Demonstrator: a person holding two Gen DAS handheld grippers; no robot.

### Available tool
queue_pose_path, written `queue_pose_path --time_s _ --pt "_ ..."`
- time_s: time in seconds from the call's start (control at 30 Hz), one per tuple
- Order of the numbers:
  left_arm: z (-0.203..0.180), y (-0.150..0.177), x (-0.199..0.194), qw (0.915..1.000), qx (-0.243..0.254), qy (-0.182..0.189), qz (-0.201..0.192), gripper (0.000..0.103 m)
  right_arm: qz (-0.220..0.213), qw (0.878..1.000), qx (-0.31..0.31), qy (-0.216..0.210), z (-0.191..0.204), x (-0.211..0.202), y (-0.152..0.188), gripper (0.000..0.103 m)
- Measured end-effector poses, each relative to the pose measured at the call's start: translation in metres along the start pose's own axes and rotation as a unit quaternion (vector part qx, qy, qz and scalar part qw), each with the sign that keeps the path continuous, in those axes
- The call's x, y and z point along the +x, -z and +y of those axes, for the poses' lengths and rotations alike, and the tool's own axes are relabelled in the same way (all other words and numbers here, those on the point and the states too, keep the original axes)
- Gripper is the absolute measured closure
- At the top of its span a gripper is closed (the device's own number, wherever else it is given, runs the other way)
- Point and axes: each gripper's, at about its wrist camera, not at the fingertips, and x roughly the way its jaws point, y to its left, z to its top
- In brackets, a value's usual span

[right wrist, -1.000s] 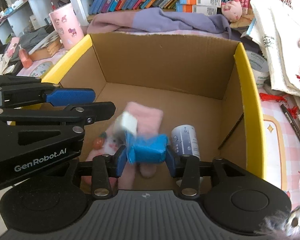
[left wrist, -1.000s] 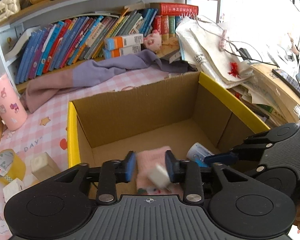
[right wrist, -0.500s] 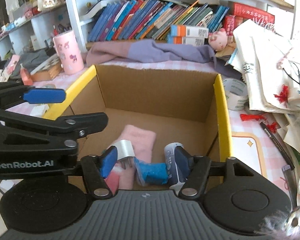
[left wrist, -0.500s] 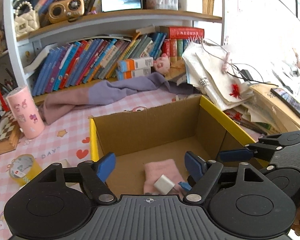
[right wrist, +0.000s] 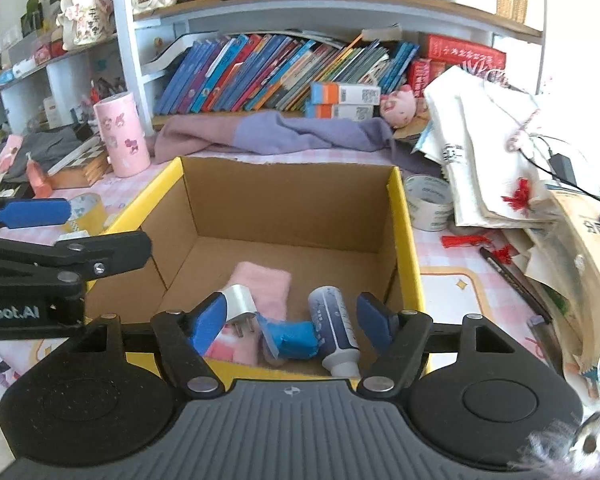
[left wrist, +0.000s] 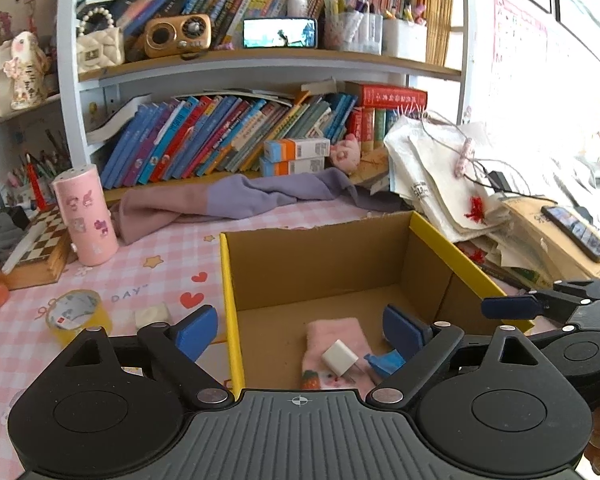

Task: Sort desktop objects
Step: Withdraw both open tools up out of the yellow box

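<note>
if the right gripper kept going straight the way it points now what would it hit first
Most likely the blue wad lying on the floor of the cardboard box, midway between the right gripper's open jaws; depth is hard to judge.

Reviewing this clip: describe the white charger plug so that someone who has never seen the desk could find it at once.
Start at the open cardboard box with yellow rims on the pink checked desk. On its floor lies a pink sock, and the white charger plug rests on the near end of that sock. It is the only white, boxy thing in there, metal prongs showing, left of the crumpled blue wrapper and the white tube.
</note>
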Motion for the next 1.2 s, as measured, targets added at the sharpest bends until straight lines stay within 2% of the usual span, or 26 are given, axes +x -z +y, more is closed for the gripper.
queue_pose_path --time_s 0.37,0.57,0.9,1.2 --pt "0.019 0.022 -0.023 0.9997 -0.002 0.024 0.007 0.01 -0.02 0.998 0.023 0.047 0.02 -0.031 0.02 0.03" --pt "0.037 0.036 -0.038 0.999 0.005 0.041 0.018 0.01 -0.004 0.997 0.036 0.064 0.043 -0.038 0.035 0.03" --pt "0.074 0.063 -0.066 0.9974 0.018 0.054 0.044 0.01 0.016 0.996 0.042 0.073 0.101 -0.051 0.055 0.03" --pt "0.107 0.079 -0.088 0.9972 0.027 0.049 0.051 0.01 0.026 0.997 0.039 0.069 0.148 -0.052 0.067 0.03"
